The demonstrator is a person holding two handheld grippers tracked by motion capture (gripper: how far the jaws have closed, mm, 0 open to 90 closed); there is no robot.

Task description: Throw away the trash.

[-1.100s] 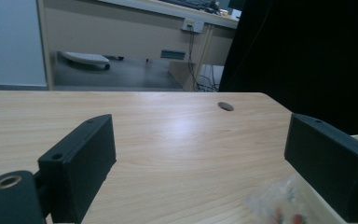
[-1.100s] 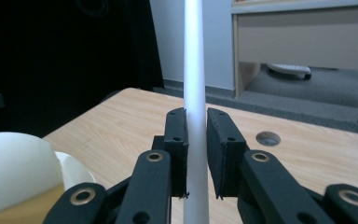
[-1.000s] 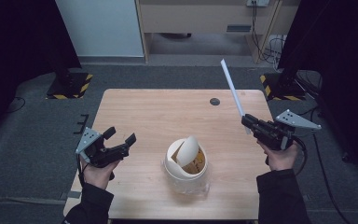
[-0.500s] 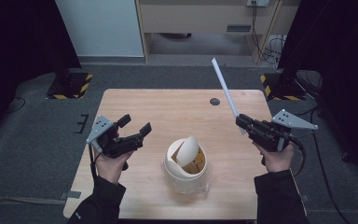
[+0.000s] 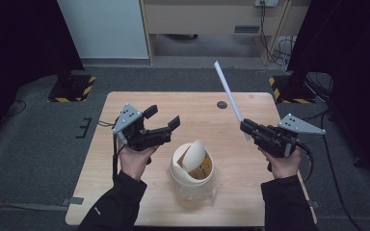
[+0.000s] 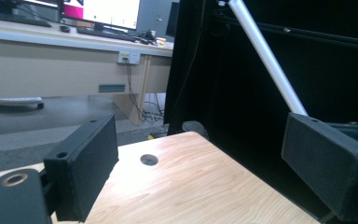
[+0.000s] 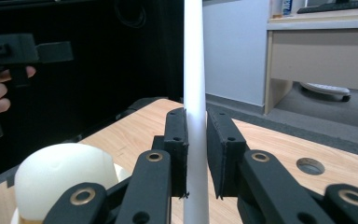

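the right gripper (image 5: 244, 126) is clamped on one white stick (image 5: 227, 90); the left gripper (image 5: 163, 120) is apart, by one bin (image 5: 191, 172).

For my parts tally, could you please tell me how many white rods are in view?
1. The white rod is clamped in the right hand-held gripper, slanting up above the table's right side.

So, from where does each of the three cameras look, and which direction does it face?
High view: above the person's side, looking forward and down on the light wooden table; both forearms, left gripper and right gripper show.
Left gripper view: rides on the left gripper, looking across the table between open jaws.
Right gripper view: rides on the right gripper, shut on the long white stick; cream swing-lid bin below.
Shared: the stick and the round table hole.
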